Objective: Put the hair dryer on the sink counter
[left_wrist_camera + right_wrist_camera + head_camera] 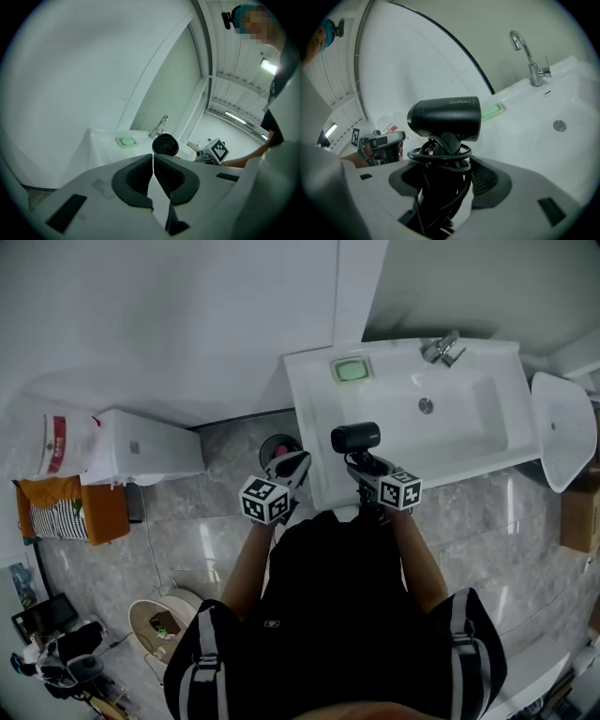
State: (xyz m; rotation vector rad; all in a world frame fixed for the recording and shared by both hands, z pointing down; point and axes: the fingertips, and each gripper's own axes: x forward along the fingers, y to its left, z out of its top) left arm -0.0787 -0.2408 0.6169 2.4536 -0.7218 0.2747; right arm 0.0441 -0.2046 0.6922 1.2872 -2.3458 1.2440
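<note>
I hold hair dryer (445, 117) in right gripper (446, 176) — jaws clamped on handle with cord coiled round it, barrel level above jaws. Dryer hangs over front rim of sink counter (314, 418), left of faucet (442, 350) and well short of it. Left gripper (153, 164) empty, jaws pressed together, farther left of faucet. I aim for flat strip left of faucet, lower until barrel rests, ease jaws apart slowly — loose cord may snag

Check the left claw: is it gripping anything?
No, the left claw has its jaws pressed together with nothing between them, while the hair dryer sits in the right claw.
</note>
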